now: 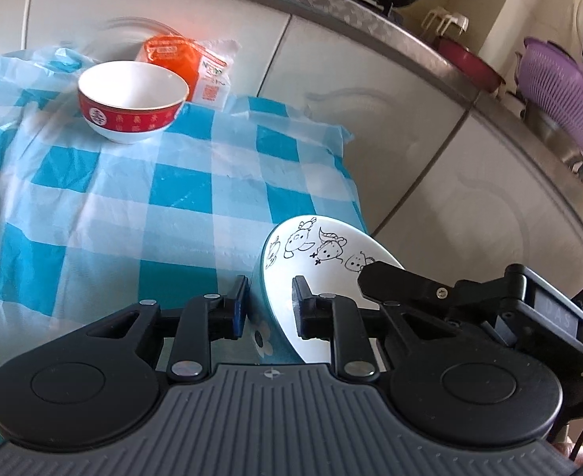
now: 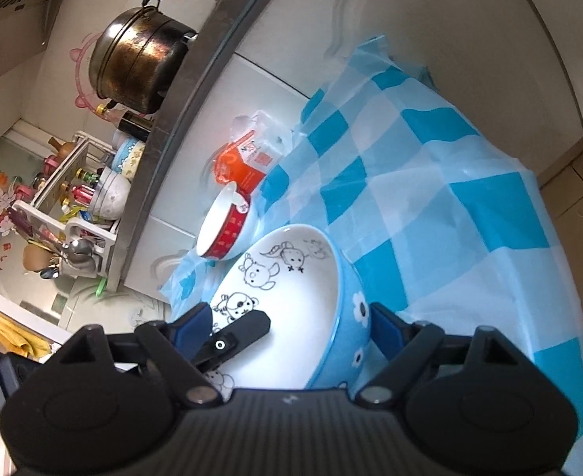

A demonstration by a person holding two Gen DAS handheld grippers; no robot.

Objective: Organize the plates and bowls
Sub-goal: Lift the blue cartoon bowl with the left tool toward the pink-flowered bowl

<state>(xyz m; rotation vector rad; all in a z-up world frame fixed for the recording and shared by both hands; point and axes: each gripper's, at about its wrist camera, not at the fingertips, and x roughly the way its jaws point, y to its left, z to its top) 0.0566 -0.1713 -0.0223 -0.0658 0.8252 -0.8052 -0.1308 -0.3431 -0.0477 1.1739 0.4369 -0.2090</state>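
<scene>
A blue bowl (image 1: 331, 261) with a white inside and black cartoon drawings hangs tilted over the checked tablecloth (image 1: 133, 206). My left gripper (image 1: 269, 305) is shut on its near wall, one pad outside and one inside. In the right wrist view the same blue bowl (image 2: 291, 285) sits between the wide jaws of my right gripper (image 2: 289, 325), with both pads against its outer wall. One of the left gripper's fingers (image 2: 236, 337) reaches inside it. A red-banded white bowl (image 1: 131, 99) stands upright at the cloth's far side, also seen as the red-banded bowl (image 2: 228, 230).
An orange packet (image 1: 172, 55) lies behind the red-banded bowl against white cabinet doors (image 1: 371, 119). On the counter above are a purple colander (image 1: 561, 91), a large metal pot (image 2: 137, 63) and a dish rack (image 2: 93, 206) with crockery. The blue-and-white cloth (image 2: 450, 218) drapes over the table's edge.
</scene>
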